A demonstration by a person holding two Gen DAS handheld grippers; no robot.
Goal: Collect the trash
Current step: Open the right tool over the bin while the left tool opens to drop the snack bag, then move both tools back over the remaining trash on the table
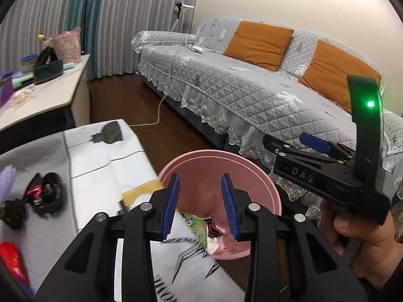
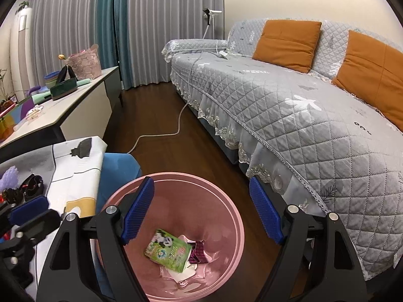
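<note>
My worktop [image 1: 100,166] wears a white and grey printed cloth, and on it lie a black-and-red wrapper [image 1: 45,193], a red packet [image 1: 13,261] and a lilac knobbly thing [image 1: 6,181]. Beside it, on the dark wooden floor [image 2: 163,115], stands the pink bin [image 2: 226,201], with a white cable [image 2: 161,133] trailing across the boards.

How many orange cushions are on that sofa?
2. One orange cushion leans against the backrest near the middle of the grey quilted sofa; the other orange cushion sits further right, partly cut off by the picture's edge, so more may lie beyond view.
</note>
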